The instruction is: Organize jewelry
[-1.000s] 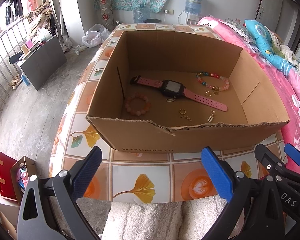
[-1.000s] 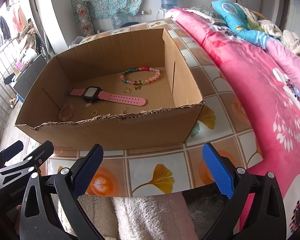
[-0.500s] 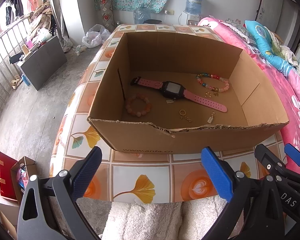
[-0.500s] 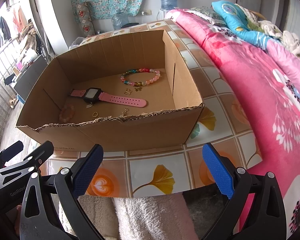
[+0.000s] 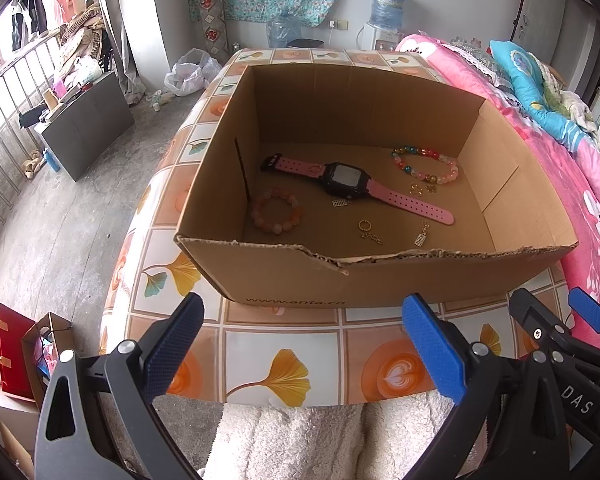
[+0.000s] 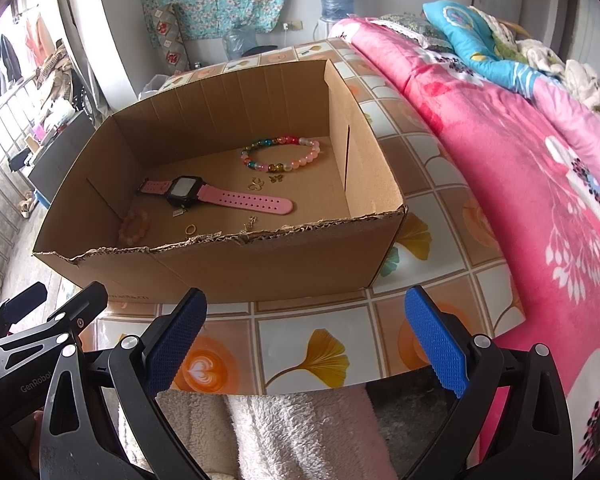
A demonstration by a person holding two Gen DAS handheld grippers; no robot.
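The left tongs (image 5: 302, 344) are spread wide with nothing between their blue pads, poised over the near edge of the tiled counter (image 5: 284, 340); the right tongs (image 6: 306, 340) are equally wide apart and empty, just beside them over the same edge. Directly ahead of both sits an open cardboard box (image 5: 380, 276) with a torn front rim. On its floor lies a pink-strapped smartwatch (image 5: 346, 180) stretched diagonally across the middle. A pink bead bracelet (image 5: 277, 216) rests near the box's left wall, and a multicoloured bead bracelet (image 5: 424, 164) lies toward the back right corner. Small gold pieces are scattered around the watch: a ring with a chain (image 5: 368, 230), a little charm (image 5: 421, 236) close to the front wall, and tiny pendants (image 5: 422, 189) just beside the multicoloured bracelet. A pink floral bed (image 6: 540, 160) runs along the counter's right side.
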